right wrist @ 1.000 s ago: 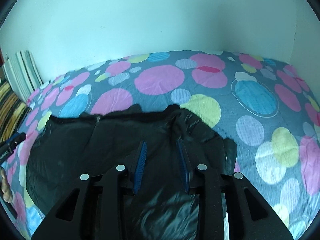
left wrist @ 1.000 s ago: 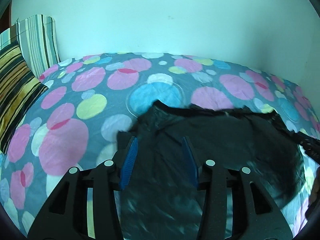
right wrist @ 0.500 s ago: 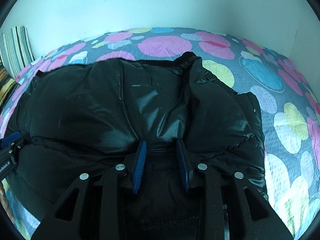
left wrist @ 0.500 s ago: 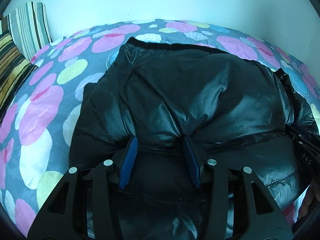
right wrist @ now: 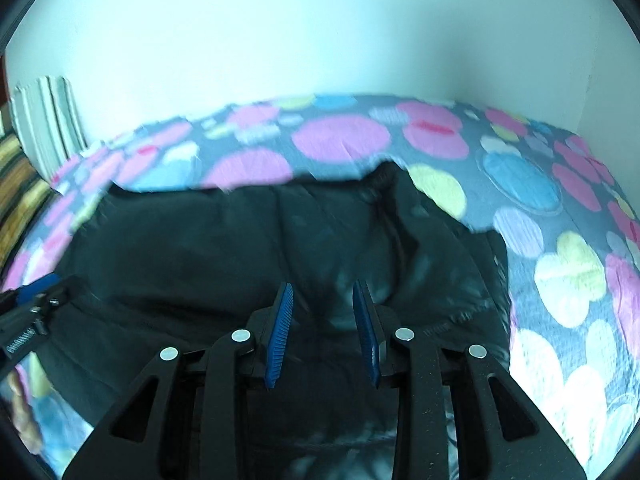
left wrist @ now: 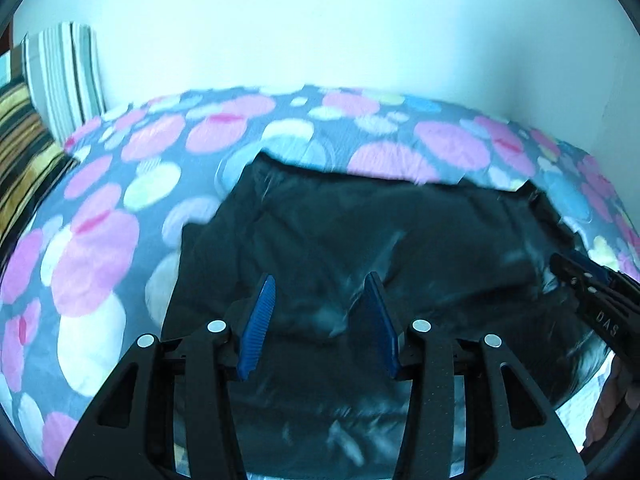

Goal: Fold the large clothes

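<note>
A shiny black padded jacket [left wrist: 380, 232] lies bunched on the bed; it also shows in the right wrist view [right wrist: 248, 240]. My left gripper [left wrist: 320, 292] has its blue pads apart over the jacket's near edge, with dark fabric between and beneath them. My right gripper [right wrist: 322, 300] stands the same way over the jacket's right half; its black body [left wrist: 596, 300] shows at the right edge of the left wrist view. The left gripper's body [right wrist: 28, 312] shows at the left edge of the right wrist view. Both views are motion-blurred, so contact is unclear.
The bed has a grey cover with pink, blue and yellow dots [left wrist: 100, 248], also in the right wrist view [right wrist: 560, 272]. Striped pillows [left wrist: 60, 76] stand at the far left against a pale wall. The wall corner [right wrist: 576, 92] bounds the bed at the far right.
Both grippers have pulled back and tilted up from half a second ago. The jacket now looks smaller and further off, with more bed and wall in sight.
</note>
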Demonstrator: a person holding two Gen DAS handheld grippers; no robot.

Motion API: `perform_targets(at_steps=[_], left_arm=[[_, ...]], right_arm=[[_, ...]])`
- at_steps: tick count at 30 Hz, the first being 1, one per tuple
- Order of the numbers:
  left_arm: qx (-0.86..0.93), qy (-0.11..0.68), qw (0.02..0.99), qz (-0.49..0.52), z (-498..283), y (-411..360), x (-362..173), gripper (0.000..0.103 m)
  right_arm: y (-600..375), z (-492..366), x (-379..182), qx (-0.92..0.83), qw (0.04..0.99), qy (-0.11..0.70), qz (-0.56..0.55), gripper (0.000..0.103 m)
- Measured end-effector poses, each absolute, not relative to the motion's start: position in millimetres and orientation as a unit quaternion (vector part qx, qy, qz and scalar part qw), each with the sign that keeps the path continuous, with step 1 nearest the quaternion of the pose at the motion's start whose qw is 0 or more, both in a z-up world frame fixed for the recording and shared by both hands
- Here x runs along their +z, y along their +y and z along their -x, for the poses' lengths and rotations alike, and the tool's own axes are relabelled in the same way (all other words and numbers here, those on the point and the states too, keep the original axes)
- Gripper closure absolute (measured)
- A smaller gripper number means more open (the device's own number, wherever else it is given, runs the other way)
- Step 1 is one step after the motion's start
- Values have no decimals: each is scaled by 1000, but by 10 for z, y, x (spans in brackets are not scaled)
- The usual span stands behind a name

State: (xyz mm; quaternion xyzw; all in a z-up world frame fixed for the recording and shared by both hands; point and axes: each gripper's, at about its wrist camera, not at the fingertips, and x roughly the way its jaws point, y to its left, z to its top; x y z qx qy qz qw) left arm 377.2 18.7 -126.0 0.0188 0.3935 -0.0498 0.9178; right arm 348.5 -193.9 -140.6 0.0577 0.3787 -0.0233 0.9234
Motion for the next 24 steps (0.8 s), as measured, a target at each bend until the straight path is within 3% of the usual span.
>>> perform_targets(at_steps=[5, 11, 24], left_arm=[[-51, 408, 911, -35, -4038, 36, -1348, 56], [-46, 445, 893, -55, -4214, -26, -1659, 54], [-40, 447, 891, -62, -4245, -54, -1892, 53]], right_arm=[[-1674, -3700, -1360, 8, 923, 382, -43, 71], [-1598, -3938, -1705, 10, 904, 426, -41, 68], [-1559, -4024, -1986, -7, 897, 441, -29, 65]])
